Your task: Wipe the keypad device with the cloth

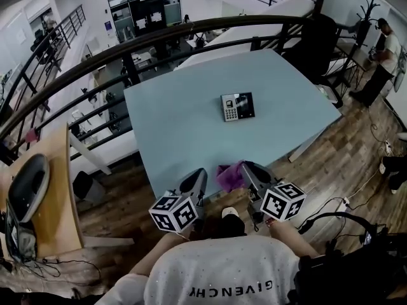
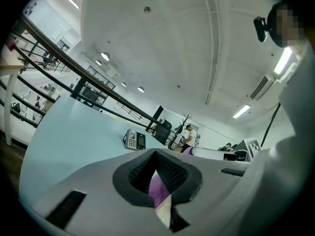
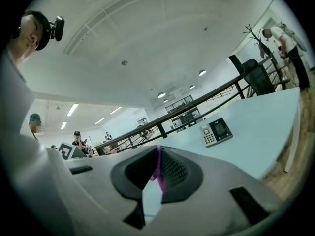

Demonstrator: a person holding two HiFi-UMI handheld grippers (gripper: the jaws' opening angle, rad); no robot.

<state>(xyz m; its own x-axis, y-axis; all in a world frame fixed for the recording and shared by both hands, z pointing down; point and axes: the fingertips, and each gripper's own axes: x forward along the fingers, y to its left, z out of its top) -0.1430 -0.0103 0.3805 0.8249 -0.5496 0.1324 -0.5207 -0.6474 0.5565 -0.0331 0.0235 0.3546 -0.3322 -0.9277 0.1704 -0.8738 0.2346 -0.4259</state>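
The keypad device (image 1: 237, 107) lies flat near the middle of the pale blue table (image 1: 184, 132); it is black and grey with a small screen. It also shows in both gripper views, well ahead of the jaws (image 2: 134, 139) (image 3: 215, 131). A purple cloth (image 1: 229, 175) sits at the table's near edge. My right gripper (image 1: 247, 167) is shut on the cloth (image 3: 158, 168), which hangs as a thin strip between its pads. My left gripper (image 1: 200, 171) hovers just left of the cloth, apart from it, with its fingertips (image 2: 155, 152) closed together.
A dark curved railing (image 1: 159, 40) runs behind the table. A wooden desk with a chair (image 1: 28, 183) stands at the left. At the far right a person (image 1: 381, 56) stands by a coat stand. Cables (image 1: 331, 215) lie on the wooden floor at my right.
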